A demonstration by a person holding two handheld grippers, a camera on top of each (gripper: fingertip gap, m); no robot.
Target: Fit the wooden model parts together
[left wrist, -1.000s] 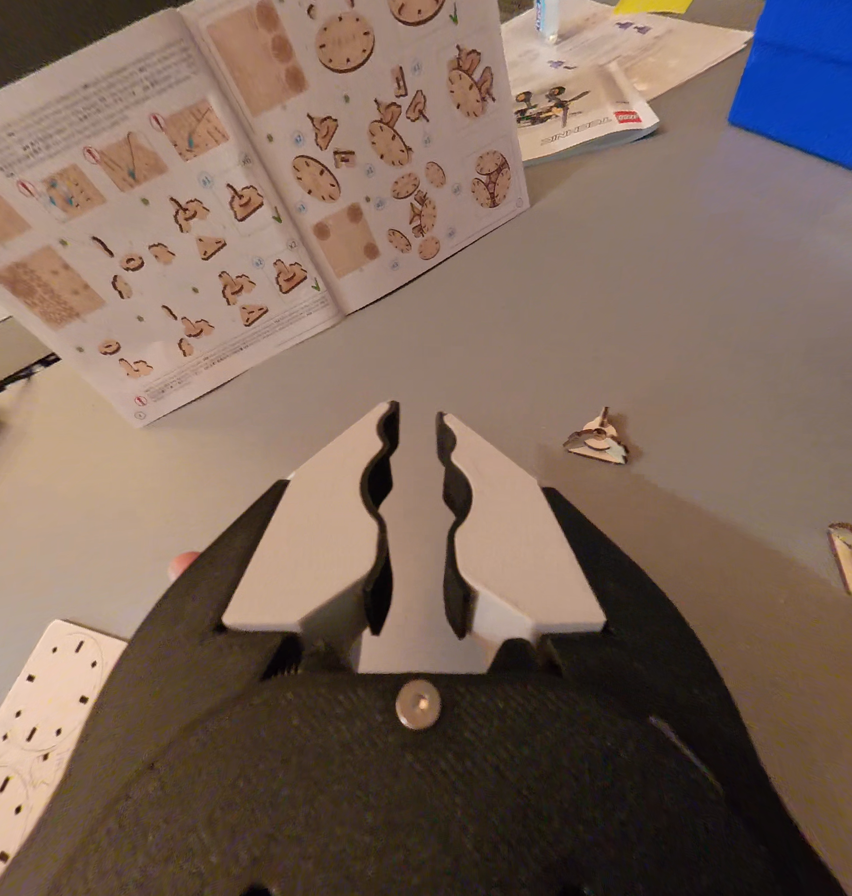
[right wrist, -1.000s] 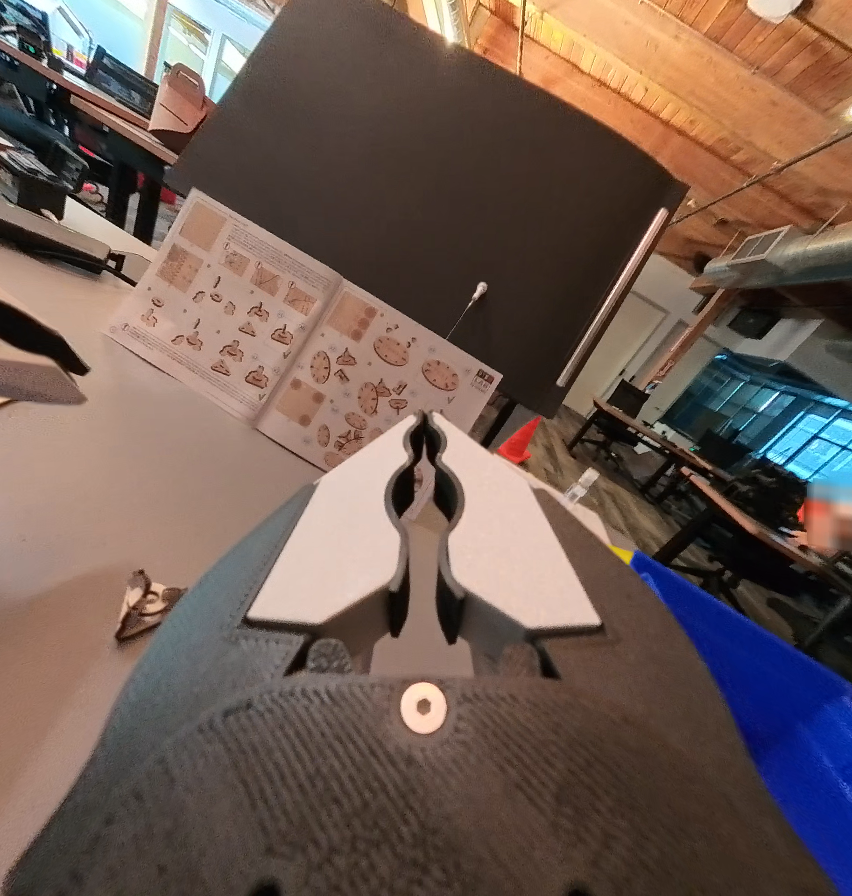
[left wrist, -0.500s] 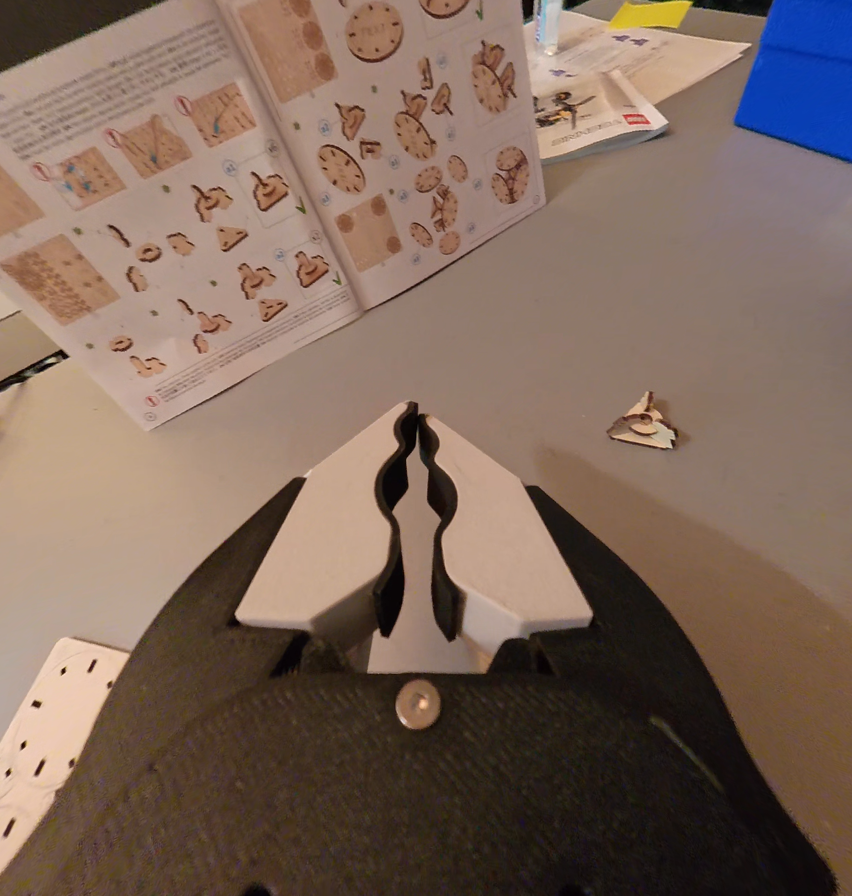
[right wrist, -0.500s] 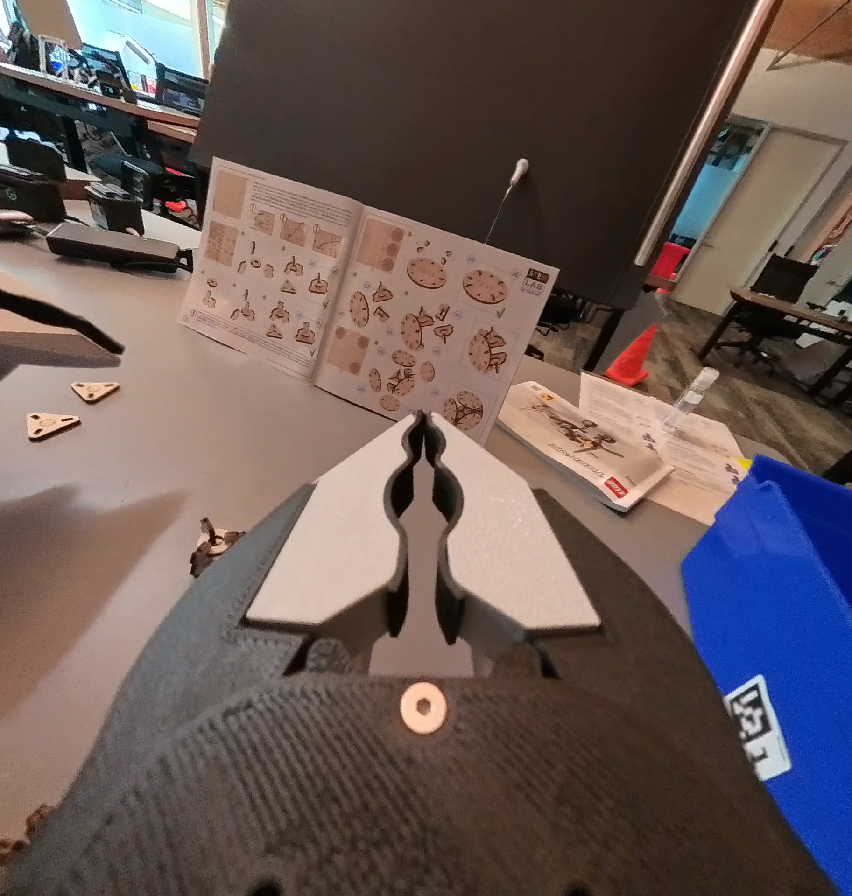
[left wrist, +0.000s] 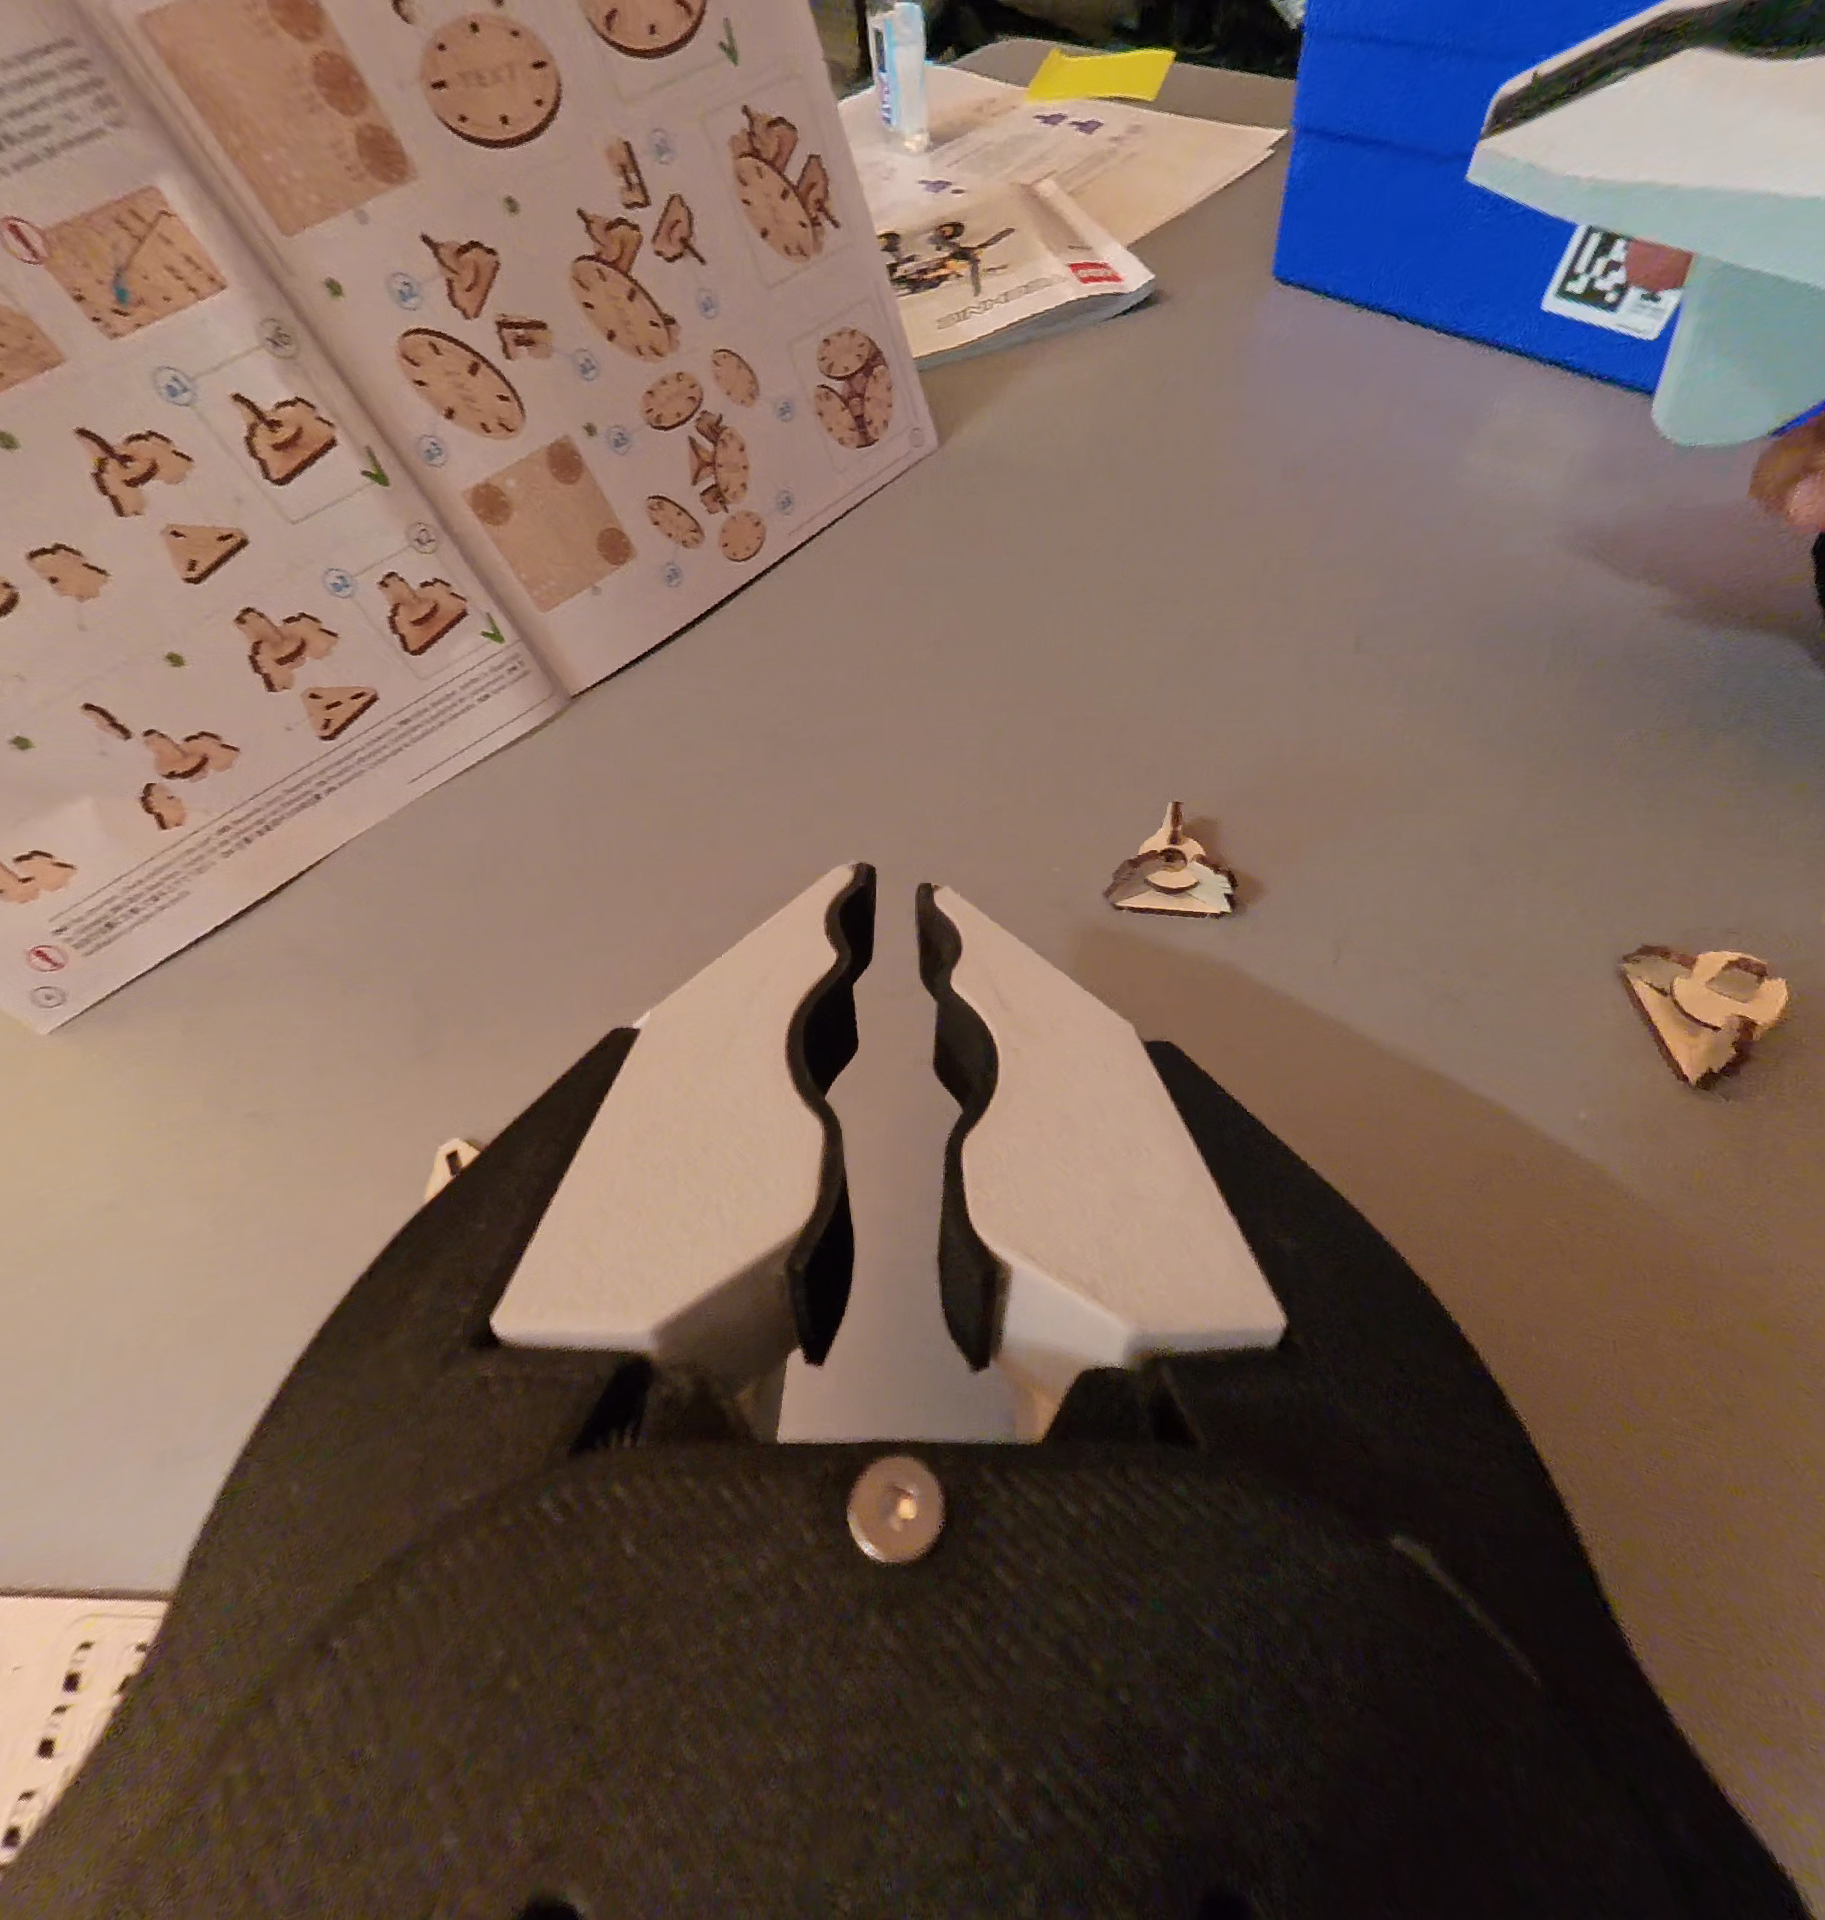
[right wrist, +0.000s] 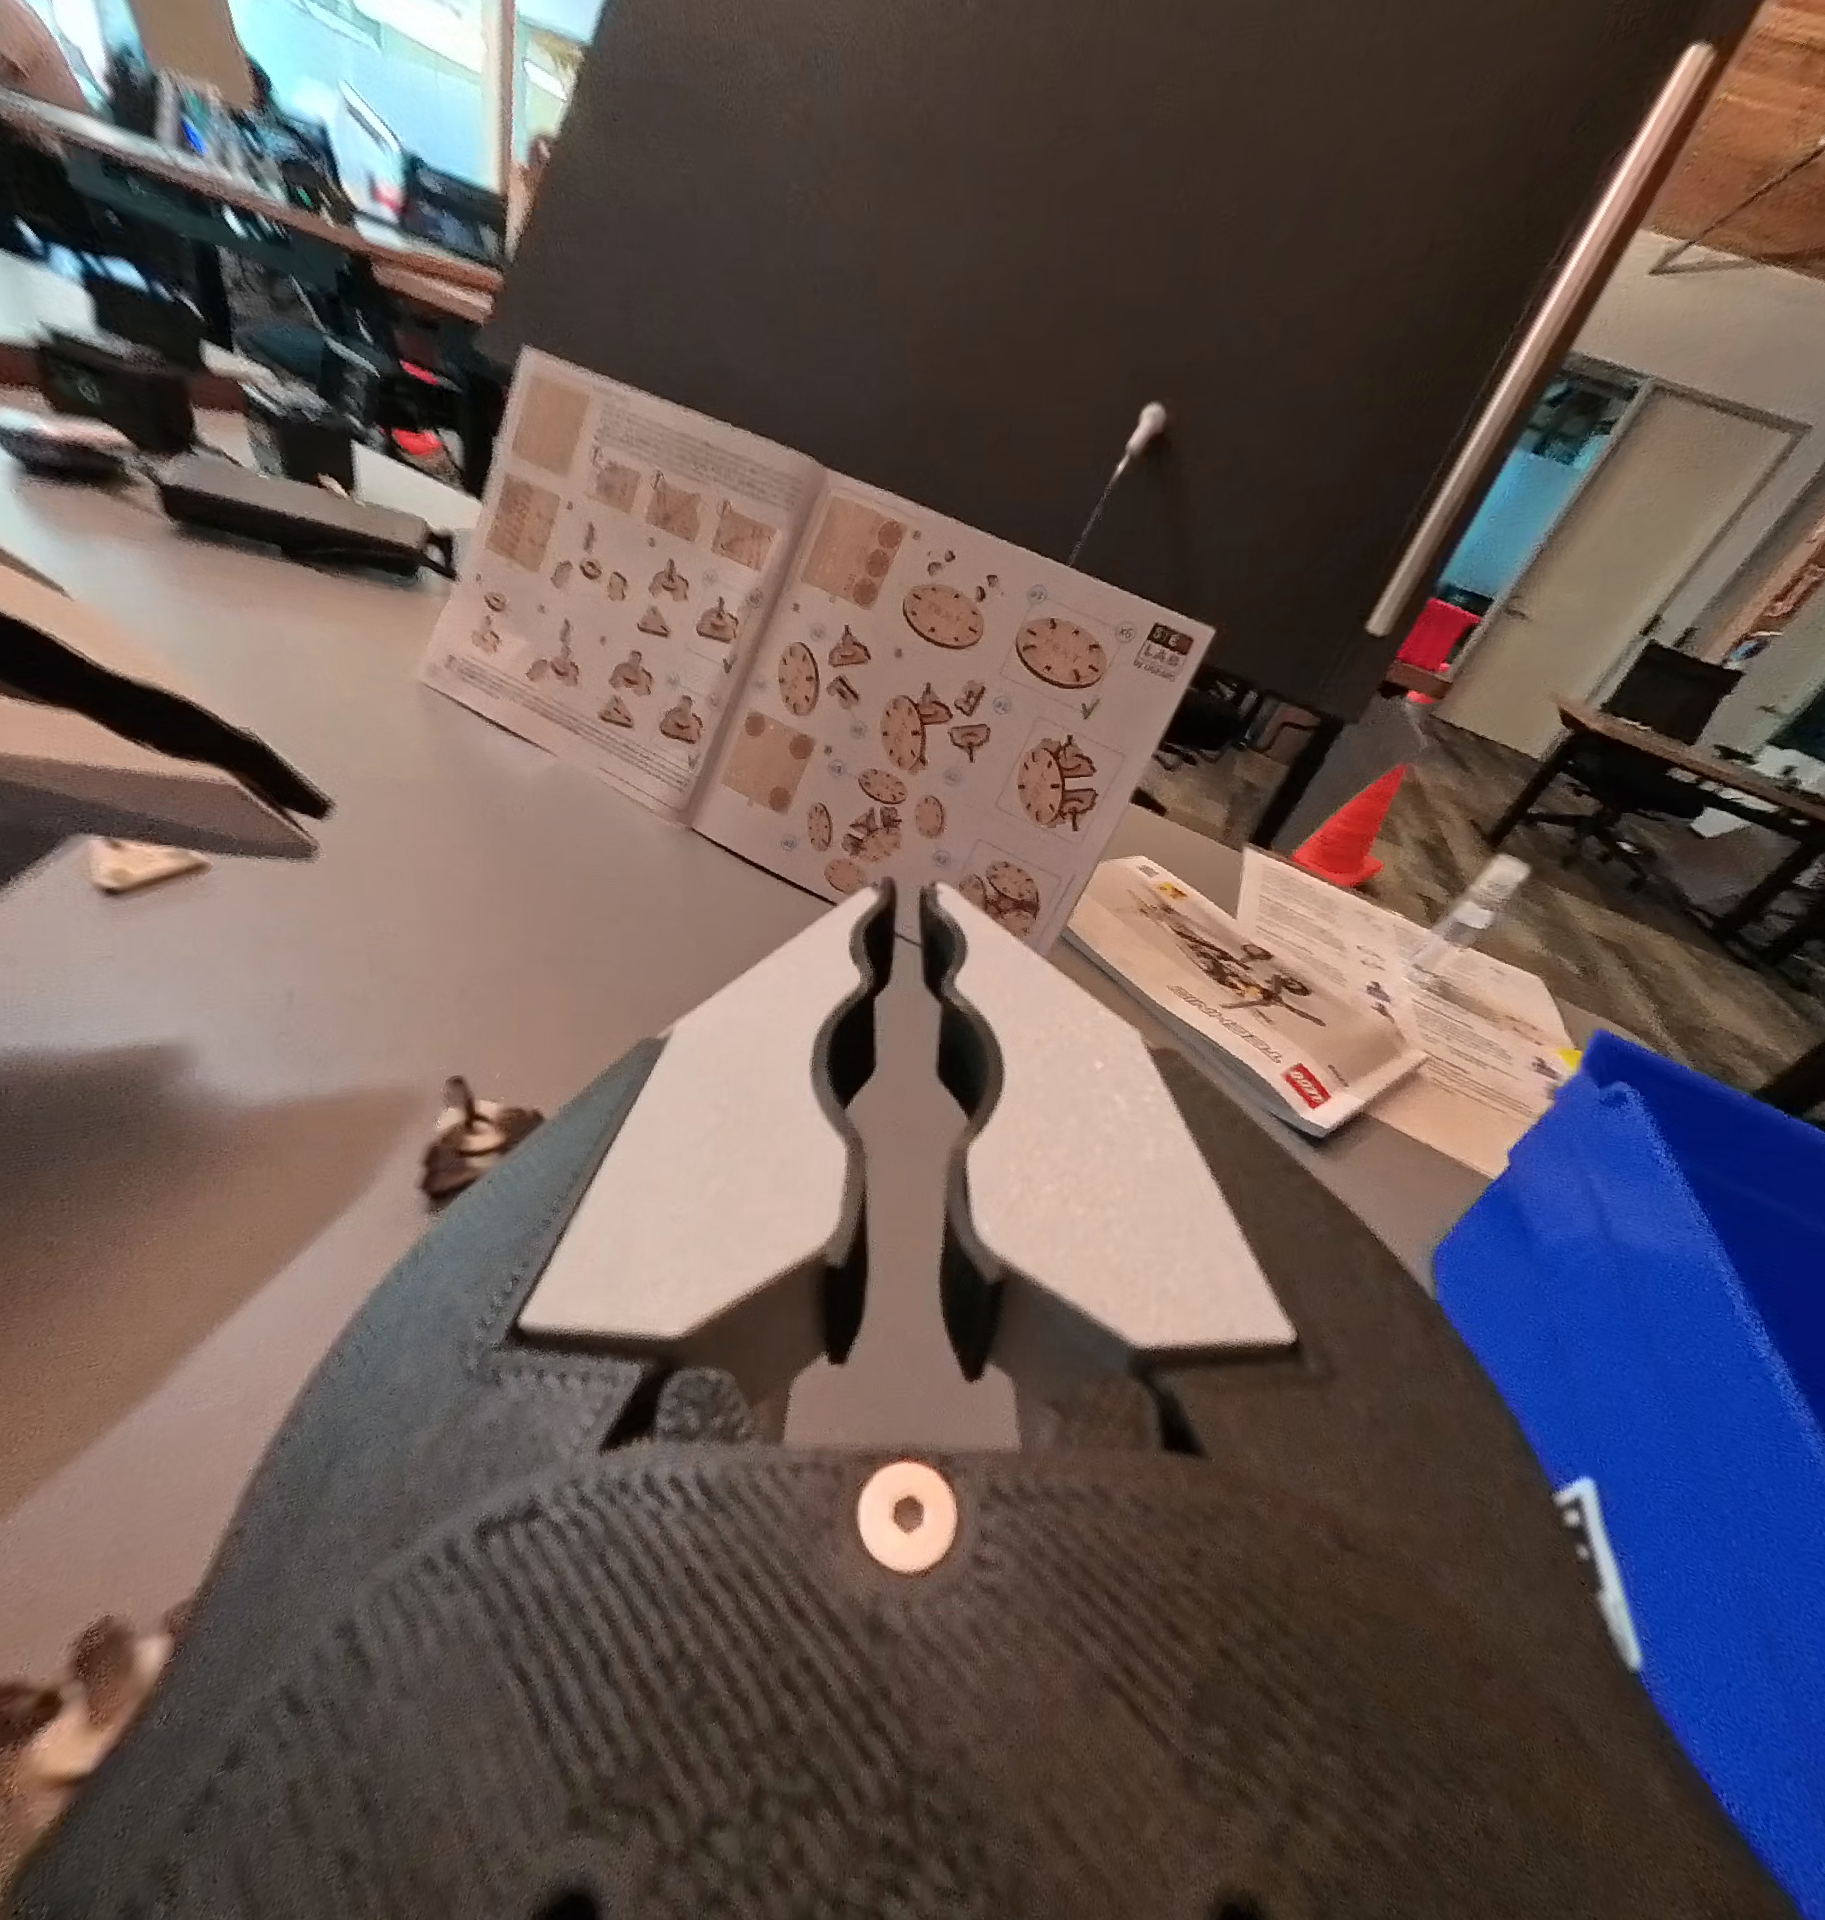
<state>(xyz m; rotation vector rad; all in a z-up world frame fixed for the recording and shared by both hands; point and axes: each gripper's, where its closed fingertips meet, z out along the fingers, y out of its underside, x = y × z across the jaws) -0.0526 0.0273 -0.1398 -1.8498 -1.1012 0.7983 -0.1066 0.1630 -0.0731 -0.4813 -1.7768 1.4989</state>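
Observation:
My left gripper (left wrist: 895, 891) hovers over the grey table (left wrist: 1199, 623), its jaws slightly parted with nothing between them. A small wooden triangular assembly (left wrist: 1173, 878) lies just to its right, and another (left wrist: 1708, 1013) lies farther right. My right gripper (right wrist: 905, 896) is also barely parted and empty, and points at the open instruction booklet (right wrist: 814, 675). It shows in the left wrist view (left wrist: 1666, 156) at the top right. A wooden assembly (right wrist: 477, 1132) lies to the left of the right gripper. The left gripper's fingers (right wrist: 160, 769) show at the left edge.
The booklet (left wrist: 420, 416) stands open at the back left. A blue bin (left wrist: 1407, 187) (right wrist: 1666, 1351) is at the right. A second manual (left wrist: 1001, 270), loose papers and a small bottle (right wrist: 1469, 914) lie behind. A punched wooden sheet (left wrist: 14, 1714) lies near left. My hands' fingertips stand some 15 cm from each other.
The left jaws closed from apart to touching, then parted slightly on nothing. The right jaws went from touching to a thin slit. The right gripper came into the left view.

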